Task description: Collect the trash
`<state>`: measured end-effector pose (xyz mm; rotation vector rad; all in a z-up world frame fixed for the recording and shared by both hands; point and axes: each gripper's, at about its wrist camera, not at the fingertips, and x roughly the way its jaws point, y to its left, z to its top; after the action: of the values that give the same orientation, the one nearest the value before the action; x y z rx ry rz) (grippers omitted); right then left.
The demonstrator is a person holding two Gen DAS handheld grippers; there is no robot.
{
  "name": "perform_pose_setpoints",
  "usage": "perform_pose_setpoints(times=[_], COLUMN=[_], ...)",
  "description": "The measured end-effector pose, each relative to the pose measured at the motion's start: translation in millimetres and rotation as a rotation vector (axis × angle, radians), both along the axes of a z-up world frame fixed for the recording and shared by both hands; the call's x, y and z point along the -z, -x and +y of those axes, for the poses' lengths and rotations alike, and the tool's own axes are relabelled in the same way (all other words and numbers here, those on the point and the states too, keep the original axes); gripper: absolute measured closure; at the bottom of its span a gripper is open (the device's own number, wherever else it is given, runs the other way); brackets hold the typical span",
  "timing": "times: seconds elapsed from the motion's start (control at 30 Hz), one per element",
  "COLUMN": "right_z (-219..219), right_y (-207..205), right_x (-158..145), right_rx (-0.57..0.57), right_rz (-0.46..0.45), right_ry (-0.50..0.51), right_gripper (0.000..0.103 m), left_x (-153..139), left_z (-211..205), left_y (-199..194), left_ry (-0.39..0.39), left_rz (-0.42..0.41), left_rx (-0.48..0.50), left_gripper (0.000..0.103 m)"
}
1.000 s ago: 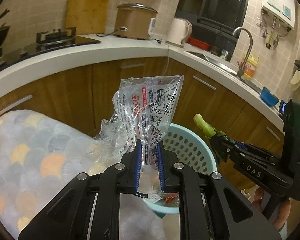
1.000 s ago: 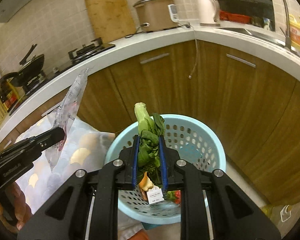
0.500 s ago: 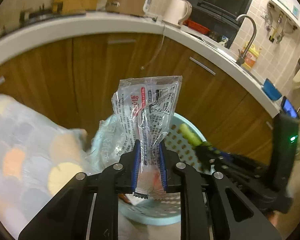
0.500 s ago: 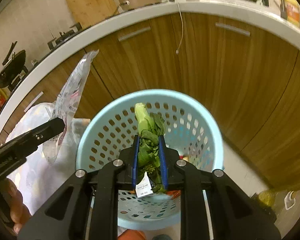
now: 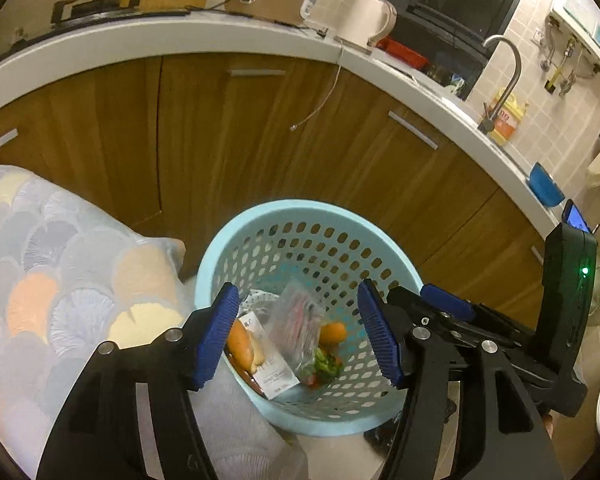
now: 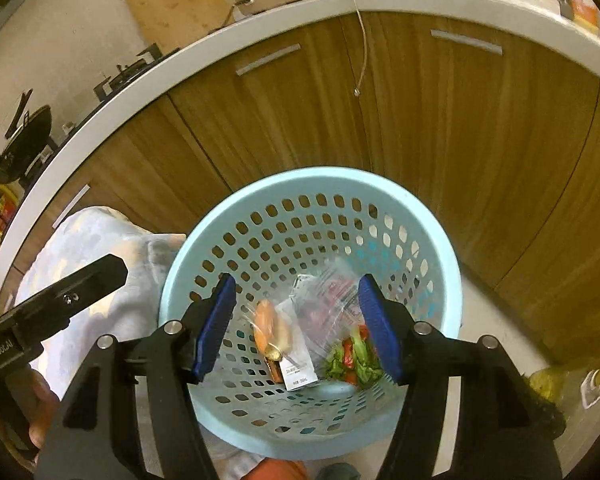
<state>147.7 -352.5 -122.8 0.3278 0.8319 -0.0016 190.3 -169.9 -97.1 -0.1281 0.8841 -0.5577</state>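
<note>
A light blue perforated basket (image 5: pixel 312 212) stands on the floor by the wooden cabinets; it also shows in the right wrist view (image 6: pixel 312 178). Inside lie a clear plastic wrapper (image 5: pixel 296 316), green leafy vegetable scraps (image 6: pixel 354 360), an orange piece (image 6: pixel 266 318) and a white label (image 6: pixel 298 372). My left gripper (image 5: pixel 300 334) is open and empty above the basket. My right gripper (image 6: pixel 298 324) is open and empty above the basket, and shows at the right of the left wrist view (image 5: pixel 448 304).
A cloth-covered surface with a scale pattern (image 5: pixel 60 264) lies left of the basket. Wooden cabinets (image 5: pixel 228 128) under a white countertop (image 5: pixel 140 38) curve behind it. A cord (image 6: pixel 362 40) hangs down the cabinet front. A faucet (image 5: pixel 504 76) stands at the right.
Both grippers have opened over the basket. The plastic wrapper has dropped from my left gripper and the green vegetable from my right one; both now lie in the basket.
</note>
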Motion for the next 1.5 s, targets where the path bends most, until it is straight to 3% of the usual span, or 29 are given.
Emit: perform_pose_setpoints(times=[0.2, 0.37, 0.63, 0.77, 0.9, 1.3, 1.5], right_z=[21, 36, 54, 59, 63, 62, 64], right_y=[16, 33, 60, 70, 78, 98, 103], right_x=[-28, -50, -86, -95, -102, -110, -109], right_rx=[-0.024, -0.038, -0.029, -0.026, -0.026, -0.005, -0.005], right_rz=[-0.073, -0.138, -0.248, -0.275, -0.291, -0.307, -0.307], right_ry=[0.090, 0.150, 0.206, 0.205, 0.206, 0.213, 0.213], right_gripper=[0.043, 0.043, 0.043, 0.043, 0.043, 0.038, 0.038], left_x=[-19, -43, -81, -94, -99, -96, -97], left_z=[9, 29, 60, 72, 82, 99, 100], left_y=[19, 46, 93, 110, 121, 137, 144], left_ry=[0.012, 0.022, -0.058, -0.092, -0.093, -0.062, -0.090], left_rz=[-0.062, -0.145, -0.315, -0.374, -0.395, -0.381, -0.399], left_rx=[-0.013, -0.086, -0.258, -0.322, -0.366, -0.423, -0.436], left_gripper=[0.044, 0.040, 0.019, 0.014, 0.008, 0.008, 0.008])
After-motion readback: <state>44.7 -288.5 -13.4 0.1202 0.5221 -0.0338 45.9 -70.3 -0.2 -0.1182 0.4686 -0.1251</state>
